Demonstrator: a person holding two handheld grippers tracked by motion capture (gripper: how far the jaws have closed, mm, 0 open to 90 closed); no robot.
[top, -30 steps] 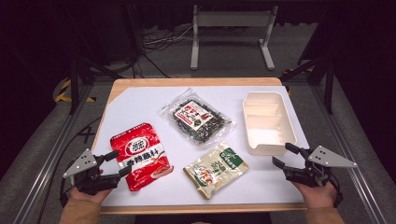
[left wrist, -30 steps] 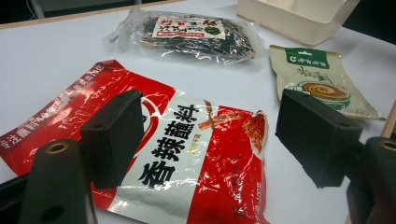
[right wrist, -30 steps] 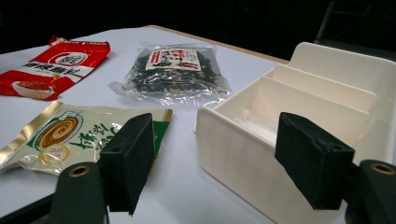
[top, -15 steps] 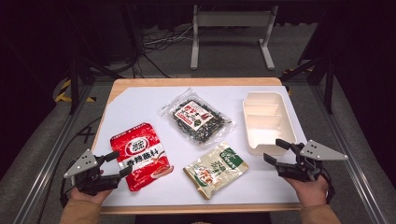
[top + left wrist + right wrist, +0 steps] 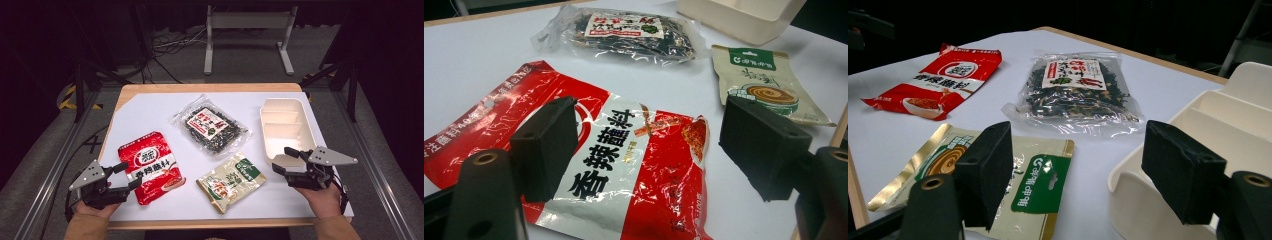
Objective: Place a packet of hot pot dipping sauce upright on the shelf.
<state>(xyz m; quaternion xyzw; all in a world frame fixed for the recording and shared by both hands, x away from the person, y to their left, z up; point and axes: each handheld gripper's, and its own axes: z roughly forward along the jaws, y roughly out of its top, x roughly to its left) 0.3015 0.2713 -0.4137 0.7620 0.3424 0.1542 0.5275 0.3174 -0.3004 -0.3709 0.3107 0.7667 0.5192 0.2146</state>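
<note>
On the desk point(image 5: 150, 107), which has a white top and a wooden edge, the cream tray point(image 5: 286, 131) serves as the landmark for all places here. It lies at the right side of the desk and has compartments inside.

The right claw point(image 5: 285, 160) is held in a hand at the near end of the tray, and its jaws are wide apart with nothing between them. In the right gripper view one jaw stands before the near corner of the tray point(image 5: 1198, 165) and the other jaw stands over the green and gold packet point(image 5: 998, 175). I cannot tell if a jaw touches the tray.

The green and gold packet point(image 5: 231, 181) lies flat, just to the left of the near end of the tray. The clear bag with dark dried leaves point(image 5: 212, 126) lies to the left of the tray, near its far half. The red packet point(image 5: 150, 166) lies well apart from the tray, far to its left, past the green and gold packet.

The left claw point(image 5: 125, 176) is at the near left corner of the desk, the side opposite to the tray. Its jaws are also wide and hold nothing. In the left gripper view the red packet point(image 5: 624, 165) lies under and between the two jaws, and the tray point(image 5: 744, 17) is seen far behind, at the top.
</note>
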